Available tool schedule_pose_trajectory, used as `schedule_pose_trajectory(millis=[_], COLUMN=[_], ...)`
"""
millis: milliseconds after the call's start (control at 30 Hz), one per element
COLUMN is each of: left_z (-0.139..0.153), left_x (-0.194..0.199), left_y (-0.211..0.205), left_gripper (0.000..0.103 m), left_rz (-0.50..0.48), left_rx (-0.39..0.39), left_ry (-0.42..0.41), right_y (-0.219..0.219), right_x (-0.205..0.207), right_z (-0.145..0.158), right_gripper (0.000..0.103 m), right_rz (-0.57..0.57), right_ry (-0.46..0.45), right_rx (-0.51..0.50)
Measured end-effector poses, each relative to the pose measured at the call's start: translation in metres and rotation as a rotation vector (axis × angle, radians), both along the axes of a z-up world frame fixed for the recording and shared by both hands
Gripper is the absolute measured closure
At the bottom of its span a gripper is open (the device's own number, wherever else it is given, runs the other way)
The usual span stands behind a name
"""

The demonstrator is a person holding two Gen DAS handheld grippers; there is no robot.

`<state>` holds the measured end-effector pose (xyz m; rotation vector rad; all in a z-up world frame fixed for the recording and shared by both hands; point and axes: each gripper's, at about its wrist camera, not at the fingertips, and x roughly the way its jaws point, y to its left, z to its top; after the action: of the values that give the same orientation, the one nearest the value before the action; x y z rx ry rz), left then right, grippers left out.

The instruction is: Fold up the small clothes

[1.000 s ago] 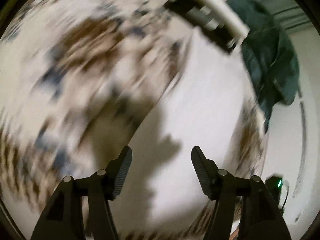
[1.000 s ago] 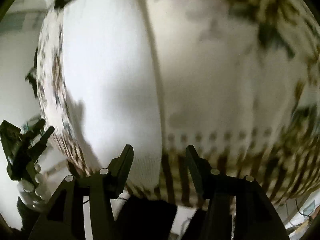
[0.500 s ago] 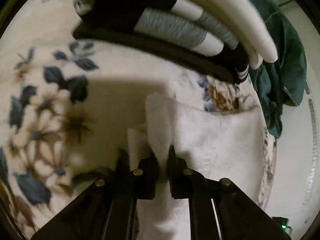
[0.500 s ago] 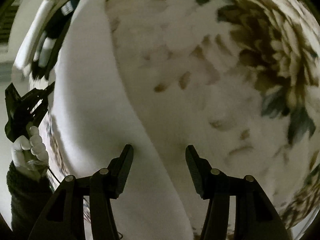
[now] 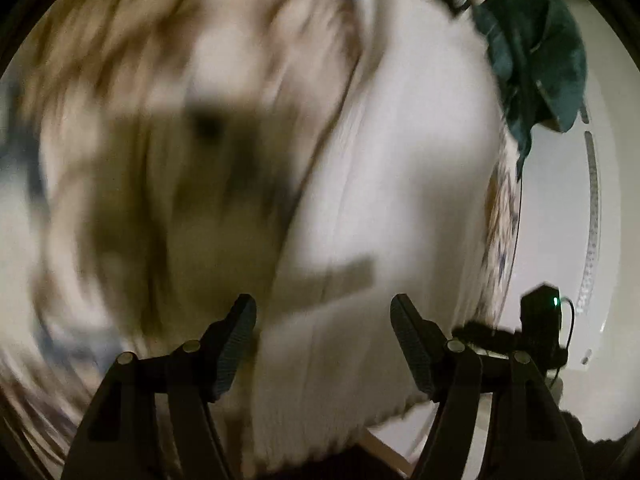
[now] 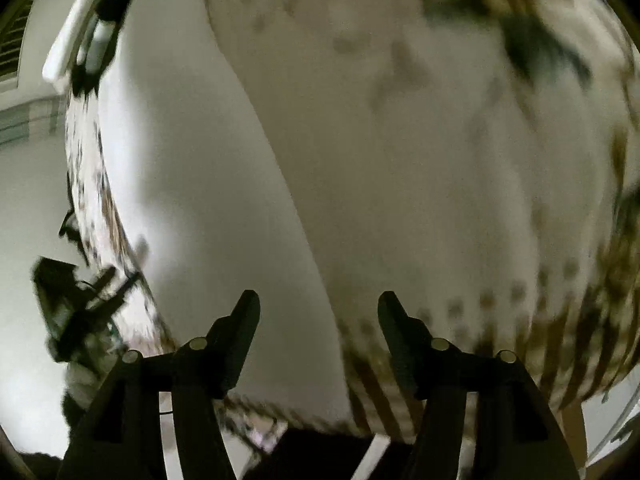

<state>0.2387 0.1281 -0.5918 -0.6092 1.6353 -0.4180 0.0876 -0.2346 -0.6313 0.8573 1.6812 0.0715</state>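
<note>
Overhead, both claws — left [image 5: 322, 324], right [image 6: 318, 320] — spread apart above white garment [image 5: 400, 184]; no readable writing.

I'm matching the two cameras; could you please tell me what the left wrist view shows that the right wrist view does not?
Only the left wrist view shows the dark green crumpled garment. Only the right wrist view shows the brown-striped border of the tablecloth. Both show the white knitted garment on the floral tablecloth, and each view's own gripper, left gripper and right gripper, open and empty.

White garment [image 5: 400, 168] on cream, brown-and-blue floral cloth [image 6: 460, 140]; teal garment [image 5: 536, 52].
</note>
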Motion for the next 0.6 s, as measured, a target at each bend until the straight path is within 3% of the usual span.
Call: schedule_pose_trajectory(millis=[67, 167, 267, 367, 400, 433, 600], left_z=[-0.021, -0.039, -0.037, -0.026, -0.024, -0.020, 0.011], left_x=[-0.038, -0.063, -0.071, -0.077, -0.077, -0.080, -0.079], left_y=[-0.005, -0.014, -0.017, -0.025, -0.027, -0.032, -0.031], left_gripper=[0.035, 0.035, 0.034, 0.034, 0.055, 0.091, 0.091], left_rz=[0.001, 0.008, 0.085, 0.081, 0.079, 0.068, 0.137], left_rx=[-0.027, -0.046, -0.071, -0.070, -0.071, -0.067, -0.091], left_ry=[0.053, 0.060, 0.039, -0.003, -0.016, -0.023, -0.081], right_y=[0.008, 0.018, 0.031, 0.048, 0.055, 0.066, 0.085], right_x=[-0.021, -0.042, -0.055, -0.059, -0.058, -0.058, -0.052], right_z=[-0.016, -0.042, -0.060, -0.063, -0.062, -0.060, -0.031], right_gripper=[0.039, 0.039, 0.039, 0.040, 0.056, 0.080, 0.091], right_rz=[0.001, -0.040, -0.095, -0.125, -0.124, -0.105, -0.079], right_ry=[0.018, 0.034, 0.022, 0.000, -0.007, -0.008, -0.069], right_rx=[0.078, 0.181, 0.274, 0.335, 0.336, 0.333, 0.292])
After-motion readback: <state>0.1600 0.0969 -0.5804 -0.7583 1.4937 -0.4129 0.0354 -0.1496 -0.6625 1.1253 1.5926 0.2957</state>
